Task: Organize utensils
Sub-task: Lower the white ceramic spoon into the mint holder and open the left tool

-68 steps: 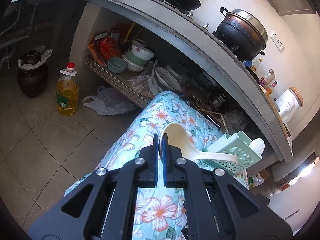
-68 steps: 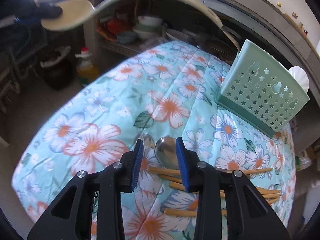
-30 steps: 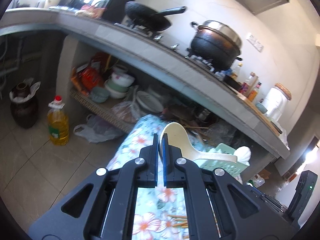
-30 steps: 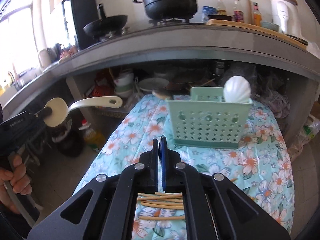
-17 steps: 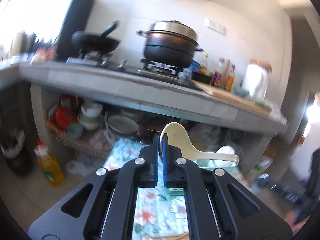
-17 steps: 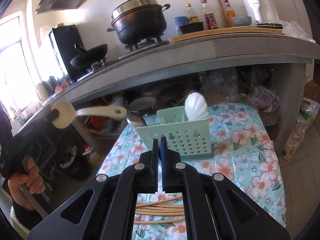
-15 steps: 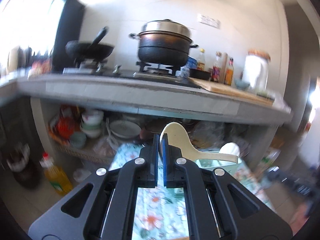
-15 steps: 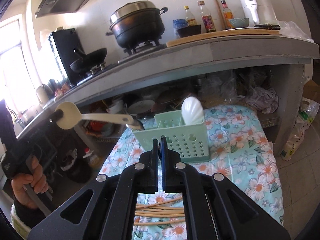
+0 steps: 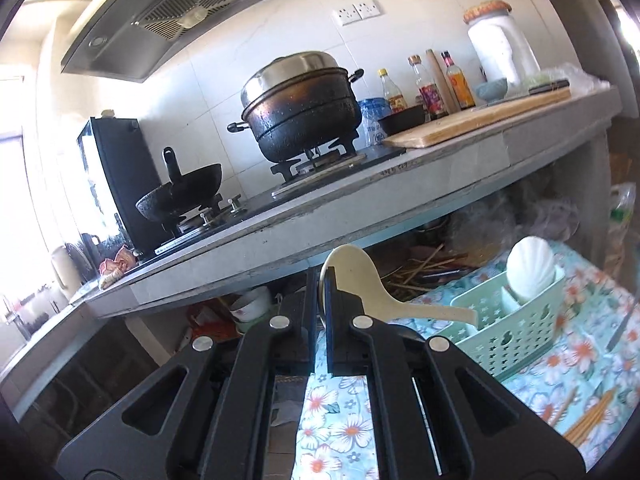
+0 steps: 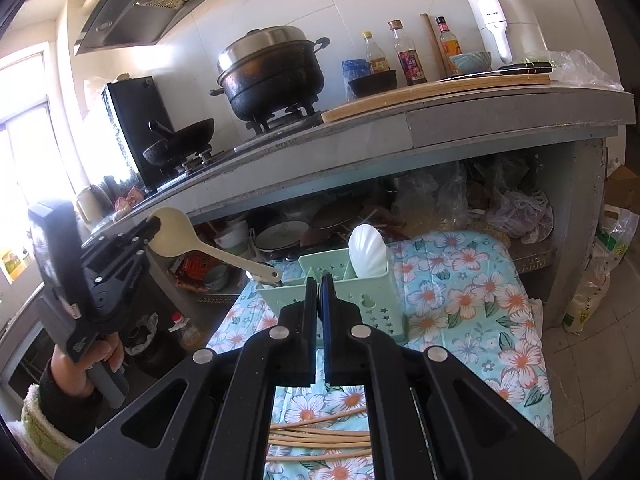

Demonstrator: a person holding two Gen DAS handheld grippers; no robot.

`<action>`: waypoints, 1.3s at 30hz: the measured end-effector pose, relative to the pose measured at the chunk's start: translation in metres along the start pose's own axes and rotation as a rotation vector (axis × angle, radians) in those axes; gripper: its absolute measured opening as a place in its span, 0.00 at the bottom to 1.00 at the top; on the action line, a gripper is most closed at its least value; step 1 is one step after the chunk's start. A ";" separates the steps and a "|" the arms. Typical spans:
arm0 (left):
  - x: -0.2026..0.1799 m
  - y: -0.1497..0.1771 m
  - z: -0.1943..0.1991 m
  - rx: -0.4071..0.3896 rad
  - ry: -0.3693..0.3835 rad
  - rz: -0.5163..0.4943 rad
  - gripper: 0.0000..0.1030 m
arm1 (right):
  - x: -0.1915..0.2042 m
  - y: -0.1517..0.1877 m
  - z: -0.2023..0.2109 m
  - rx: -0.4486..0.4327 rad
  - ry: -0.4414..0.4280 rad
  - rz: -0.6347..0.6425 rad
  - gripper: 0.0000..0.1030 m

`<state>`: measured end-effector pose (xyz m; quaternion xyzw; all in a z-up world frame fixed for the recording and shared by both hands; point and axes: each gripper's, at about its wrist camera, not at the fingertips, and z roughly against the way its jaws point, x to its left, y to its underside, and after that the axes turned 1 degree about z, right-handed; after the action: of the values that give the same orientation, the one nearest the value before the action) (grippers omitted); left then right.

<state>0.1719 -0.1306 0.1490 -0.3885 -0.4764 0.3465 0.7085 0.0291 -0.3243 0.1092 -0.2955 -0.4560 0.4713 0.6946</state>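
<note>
My left gripper (image 9: 320, 280) is shut on the bowl of a cream plastic ladle (image 9: 360, 280), whose handle slants down right toward the mint green utensil caddy (image 9: 516, 336). In the right wrist view the left gripper (image 10: 154, 226) holds the ladle (image 10: 188, 240) with its handle tip at the caddy's (image 10: 360, 304) left compartment. A white shell-shaped spoon (image 10: 366, 256) stands in the caddy. My right gripper (image 10: 320, 280) is shut on a thin metal spoon edge, held above the table. Several wooden chopsticks (image 10: 320, 436) lie on the floral cloth.
The floral-covered table (image 10: 480, 300) stands before a concrete counter (image 10: 480, 120) with a steamer pot (image 10: 272, 76), wok (image 10: 180, 148), bottles and cutting board. Bowls and bags fill the shelf under the counter. An oil bottle (image 10: 180, 328) stands on the floor at left.
Both grippers rose and tilted up from the table. The right gripper closed on the metal spoon and lifted it. The ladle's handle came down toward the caddy's left side.
</note>
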 end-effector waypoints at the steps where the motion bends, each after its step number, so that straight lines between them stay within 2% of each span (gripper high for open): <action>1: -0.005 0.000 -0.007 0.015 -0.004 -0.021 0.02 | -0.001 0.000 0.000 -0.001 0.000 -0.002 0.02; 5: -0.022 0.005 -0.031 0.073 0.004 -0.082 0.02 | -0.003 -0.001 0.003 -0.006 -0.006 -0.004 0.02; 8: -0.026 0.007 -0.046 0.123 0.055 -0.053 0.03 | -0.004 -0.001 0.004 -0.008 -0.003 -0.001 0.02; 13: -0.010 0.012 -0.064 0.200 0.256 0.162 0.09 | -0.008 -0.002 0.005 -0.009 0.004 -0.004 0.02; 20: 0.019 0.023 -0.063 0.185 0.402 0.433 0.32 | -0.010 -0.009 0.003 -0.008 -0.030 -0.016 0.02; 24: 0.036 0.033 -0.052 0.175 0.409 0.522 0.41 | -0.007 -0.021 0.002 -0.009 -0.097 -0.026 0.02; 30: 0.053 0.056 -0.025 0.178 0.400 0.602 0.53 | 0.005 -0.058 -0.001 -0.041 -0.252 -0.026 0.02; 36: 0.065 0.085 0.003 0.189 0.373 0.628 0.57 | 0.016 -0.091 -0.023 -0.060 -0.292 -0.003 0.02; 39: 0.070 0.099 0.013 0.198 0.339 0.624 0.57 | 0.020 -0.100 -0.036 -0.060 -0.268 0.018 0.02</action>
<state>0.1695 -0.0217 0.0934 -0.4968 -0.1750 0.5210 0.6716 0.1036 -0.3433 0.1854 -0.2546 -0.5560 0.4988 0.6142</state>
